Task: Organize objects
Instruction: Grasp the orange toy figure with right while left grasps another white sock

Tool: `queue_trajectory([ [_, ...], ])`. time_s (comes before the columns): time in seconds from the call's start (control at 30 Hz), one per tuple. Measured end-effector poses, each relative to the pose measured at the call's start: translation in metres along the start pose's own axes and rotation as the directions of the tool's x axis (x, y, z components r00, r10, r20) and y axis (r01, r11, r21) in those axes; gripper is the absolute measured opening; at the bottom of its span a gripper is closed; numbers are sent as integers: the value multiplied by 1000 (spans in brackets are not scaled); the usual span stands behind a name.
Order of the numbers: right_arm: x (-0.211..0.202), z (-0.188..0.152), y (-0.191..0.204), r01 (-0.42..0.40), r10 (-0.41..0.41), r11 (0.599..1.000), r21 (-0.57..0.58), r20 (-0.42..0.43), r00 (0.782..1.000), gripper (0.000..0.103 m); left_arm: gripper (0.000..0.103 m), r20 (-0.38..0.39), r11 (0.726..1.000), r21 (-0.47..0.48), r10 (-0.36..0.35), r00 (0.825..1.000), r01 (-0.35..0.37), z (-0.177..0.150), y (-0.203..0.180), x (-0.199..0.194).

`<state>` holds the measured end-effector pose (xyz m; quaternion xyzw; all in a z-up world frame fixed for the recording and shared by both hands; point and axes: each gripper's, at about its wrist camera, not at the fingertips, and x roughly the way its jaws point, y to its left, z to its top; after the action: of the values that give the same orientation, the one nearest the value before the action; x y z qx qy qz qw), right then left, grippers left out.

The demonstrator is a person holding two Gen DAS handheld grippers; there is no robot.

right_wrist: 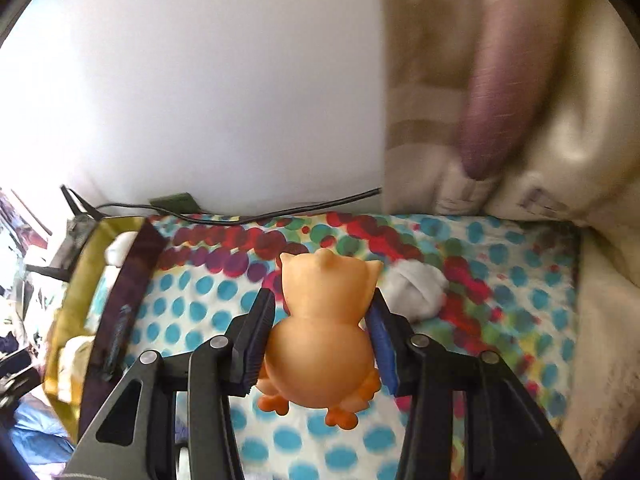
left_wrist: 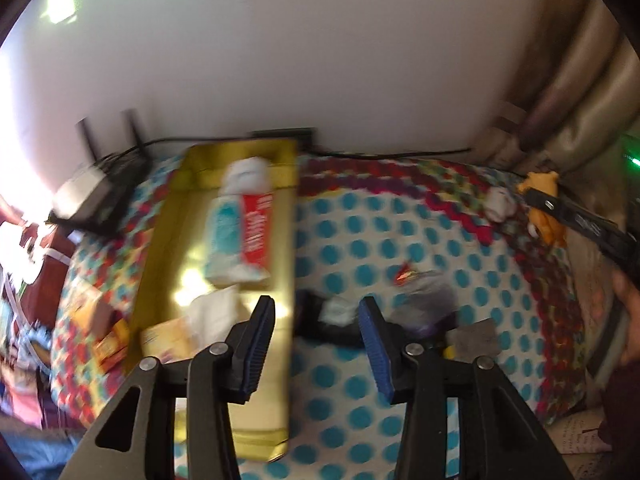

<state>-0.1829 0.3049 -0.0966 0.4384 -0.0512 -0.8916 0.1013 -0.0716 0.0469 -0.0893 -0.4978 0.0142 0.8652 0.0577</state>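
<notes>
Right wrist view, nearest first: the right claw (right_wrist: 320,332) is clamped on an orange plastic owl toy (right_wrist: 320,332), its black and blue pads pressing the toy's round body from both sides, the ears pointing away from the camera and the small orange feet toward it. Under the toy lies a polka-dot cloth (right_wrist: 192,312) with teal dots in the middle and a border of red, purple and green dots. Just beyond the right pad a small white crumpled object (right_wrist: 420,288) lies on the cloth. At the left edge stands the side wall of a gold rectangular tray (right_wrist: 76,280).

Left wrist view, nearest first: the left claw (left_wrist: 318,312) hangs with its jaws apart and nothing pressed between them, its left finger over the tray's near right side. Just past the fingertips a blurred pile of dark and grey small items (left_wrist: 400,312) sits on the cloth, too smeared to identify. Inside the gold tray lie a white crumpled tissue (left_wrist: 216,308) and, farther back, a red, white and teal toothpaste tube (left_wrist: 240,220). Left of the tray a small orange box (left_wrist: 112,340) lies on the cloth. At the far left corner sits a black and white router with antennas (left_wrist: 92,192). At the far right the owl toy shows in the other claw, near the beige curtain (left_wrist: 580,92), with the white wall (left_wrist: 320,60) behind.
</notes>
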Motion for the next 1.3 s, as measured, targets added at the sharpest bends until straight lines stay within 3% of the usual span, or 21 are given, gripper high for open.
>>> queue_trajectory([
  [0.13,-52,-26,-24,18,-19,999,35,36,999,44,49,-40,993,64,-97,994,100,31,-56,32],
  [0.23,-78,-47,-49,35,-38,997,75,37,999,44,61,-51,981,99,-163,985,167,56,-99,57],
  [0.33,-91,-62,-62,43,-47,993,105,36,998,45,65,-66,969,104,-219,973,225,78,-136,82],
  [0.43,-97,-79,-77,39,-44,989,145,30,999,45,66,-102,967,103,-223,970,233,96,-165,109],
  [0.63,-98,-99,-93,12,-14,983,184,13,1000,45,66,-156,949,217,-199,968,230,114,-222,157],
  [1.0,-89,-98,-96,-24,25,991,135,-5,1000,35,66,-240,943,218,-199,950,252,114,-247,206],
  [1.1,-86,-97,-101,-44,45,987,154,-7,999,36,64,-214,930,276,-187,959,243,109,-254,209],
  [1.2,-85,-99,-102,-79,81,983,167,-7,997,38,42,-197,913,338,-170,966,229,103,-258,206],
  [1.3,-80,-99,-100,-84,87,984,158,-18,996,38,36,-206,914,307,-208,956,265,104,-247,201],
])
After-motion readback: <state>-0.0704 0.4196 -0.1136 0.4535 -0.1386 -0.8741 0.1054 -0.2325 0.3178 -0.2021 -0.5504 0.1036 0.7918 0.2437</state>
